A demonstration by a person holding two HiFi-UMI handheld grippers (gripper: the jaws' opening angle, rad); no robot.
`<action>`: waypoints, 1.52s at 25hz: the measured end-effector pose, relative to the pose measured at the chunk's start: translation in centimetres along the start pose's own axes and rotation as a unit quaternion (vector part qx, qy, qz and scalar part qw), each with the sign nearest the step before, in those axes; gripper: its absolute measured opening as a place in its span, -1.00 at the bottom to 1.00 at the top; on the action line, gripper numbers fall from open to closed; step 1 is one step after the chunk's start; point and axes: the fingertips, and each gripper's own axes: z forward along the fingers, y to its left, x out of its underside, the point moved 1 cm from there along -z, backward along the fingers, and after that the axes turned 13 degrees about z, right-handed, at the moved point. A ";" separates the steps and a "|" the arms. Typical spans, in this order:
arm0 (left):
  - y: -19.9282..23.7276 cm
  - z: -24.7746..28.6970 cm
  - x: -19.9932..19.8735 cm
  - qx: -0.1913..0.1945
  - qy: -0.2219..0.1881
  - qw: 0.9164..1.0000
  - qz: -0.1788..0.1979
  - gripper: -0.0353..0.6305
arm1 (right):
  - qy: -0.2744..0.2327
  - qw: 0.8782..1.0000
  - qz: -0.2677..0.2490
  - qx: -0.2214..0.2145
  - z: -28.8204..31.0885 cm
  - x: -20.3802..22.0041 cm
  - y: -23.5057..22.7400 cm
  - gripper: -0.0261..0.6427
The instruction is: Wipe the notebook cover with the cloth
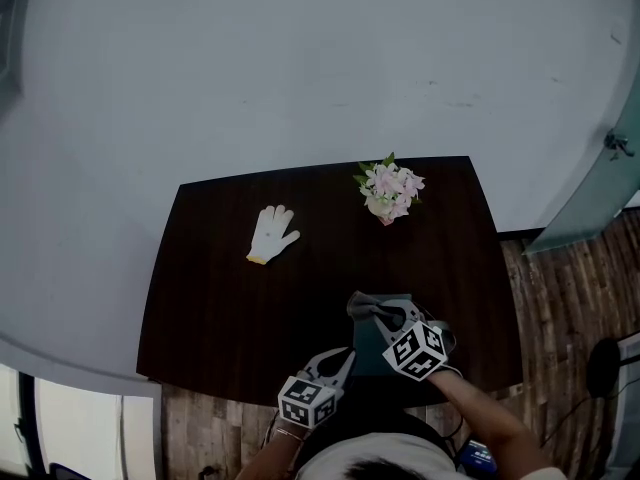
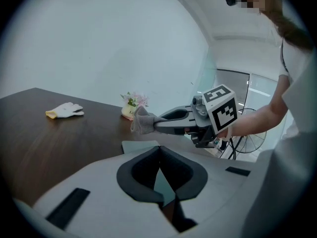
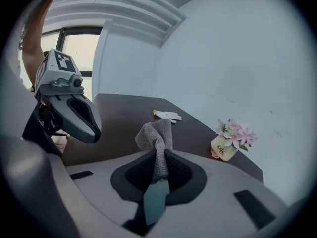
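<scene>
Cloth (image 3: 157,133) clamped in right gripper (image 3: 158,166) near notebook (image 1: 372,353); left gripper (image 2: 159,155) closed empty, shown only by left gripper view.

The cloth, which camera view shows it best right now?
The right gripper view: the cloth stands centre frame, pinched between the right gripper's jaws, its weave clear. The left gripper view shows it smaller, side-on, at that gripper's tip. The head view gives only a small grey bunch.
</scene>
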 end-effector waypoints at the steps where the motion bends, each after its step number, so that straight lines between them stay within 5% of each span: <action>1: 0.3 0.3 0.3 0.004 0.006 1.000 -0.002 -0.84 | 0.008 1.000 -0.002 -0.001 0.7 0.3 -0.1 -0.79; 22: 2.8 4.1 6.7 0.052 0.109 0.992 -0.029 -0.84 | 0.141 0.989 -0.025 -0.031 9.4 5.4 -1.7 -0.78; 38: 2.4 5.1 7.9 0.076 0.151 0.985 -0.024 -0.84 | 0.157 0.987 -0.012 -0.018 8.8 6.8 -3.1 -0.78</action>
